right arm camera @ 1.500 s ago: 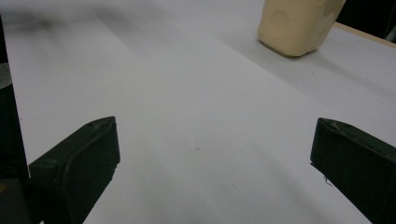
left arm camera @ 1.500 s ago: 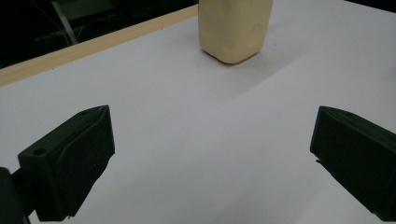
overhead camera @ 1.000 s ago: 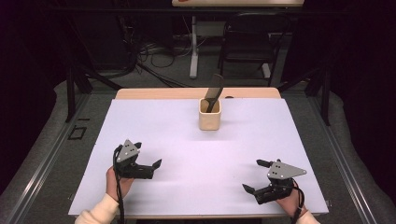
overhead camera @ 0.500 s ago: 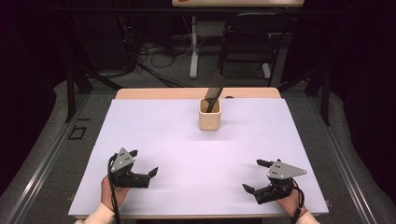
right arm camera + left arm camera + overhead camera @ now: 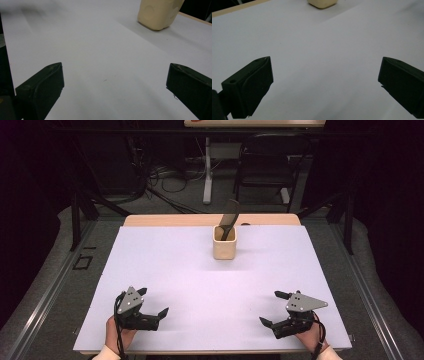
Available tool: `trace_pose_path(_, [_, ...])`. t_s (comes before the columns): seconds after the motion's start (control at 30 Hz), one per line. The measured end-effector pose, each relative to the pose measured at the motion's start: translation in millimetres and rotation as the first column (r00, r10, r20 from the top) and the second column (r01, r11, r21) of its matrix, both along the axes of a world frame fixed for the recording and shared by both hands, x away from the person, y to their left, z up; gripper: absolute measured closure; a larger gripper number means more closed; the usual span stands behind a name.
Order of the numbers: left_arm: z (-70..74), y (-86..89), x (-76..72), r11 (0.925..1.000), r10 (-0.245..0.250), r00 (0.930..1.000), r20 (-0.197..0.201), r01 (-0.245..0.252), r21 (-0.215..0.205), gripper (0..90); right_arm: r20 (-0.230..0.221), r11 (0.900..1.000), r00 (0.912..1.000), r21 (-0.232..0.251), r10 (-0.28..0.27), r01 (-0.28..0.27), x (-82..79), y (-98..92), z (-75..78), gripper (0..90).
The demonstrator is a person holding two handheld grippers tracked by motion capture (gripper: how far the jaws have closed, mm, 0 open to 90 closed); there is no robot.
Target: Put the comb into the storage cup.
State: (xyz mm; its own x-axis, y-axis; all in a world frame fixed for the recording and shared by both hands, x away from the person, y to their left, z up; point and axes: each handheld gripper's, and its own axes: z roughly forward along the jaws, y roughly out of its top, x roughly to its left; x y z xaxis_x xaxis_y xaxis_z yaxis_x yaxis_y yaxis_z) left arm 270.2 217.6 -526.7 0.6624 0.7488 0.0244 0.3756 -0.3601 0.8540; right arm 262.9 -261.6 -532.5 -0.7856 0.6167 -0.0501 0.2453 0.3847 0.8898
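Observation:
A cream square cup (image 5: 224, 243) stands upright at the far middle of the white table (image 5: 200, 280), with a dark spatula-like utensil (image 5: 229, 215) leaning out of it. The cup's base (image 5: 322, 3) shows at the top of the left gripper view, and its body (image 5: 158, 13) at the upper right of the right gripper view. My left gripper (image 5: 152, 302) rests near the front left edge, open and empty. My right gripper (image 5: 272, 308) sits near the front right edge, open, with nothing between its jaws.
A wooden strip (image 5: 170, 220) runs along the table's far edge. Behind it stand a dark chair (image 5: 265, 165), a table leg (image 5: 207, 170) and floor cables (image 5: 160, 180). Metal rails (image 5: 45, 290) flank the table on both sides.
My left gripper has drawn back toward the front edge of the table and a little left. The right gripper and the cup have stayed put.

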Motion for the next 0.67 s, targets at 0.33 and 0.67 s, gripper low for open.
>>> trace_pose_path(0.33, [-3.6, 1.8, -9.7, 0.9999, -0.007, 0.9996, -0.026, 0.006, -0.008, 0.0, 0.000, 1.000, 1.0000, -0.002, 0.002, -0.002, 0.0, 0.3, -0.1, 1.0])
trace_pose_path(0.67, [-5.7, -0.1, -9.8, 0.9997, -0.023, 0.9989, -0.040, 0.022, -0.005, 0.0, 0.003, 1.000, 1.0000, -0.001, 0.002, -0.002, 0.0, 0.0, 0.1, 1.0])
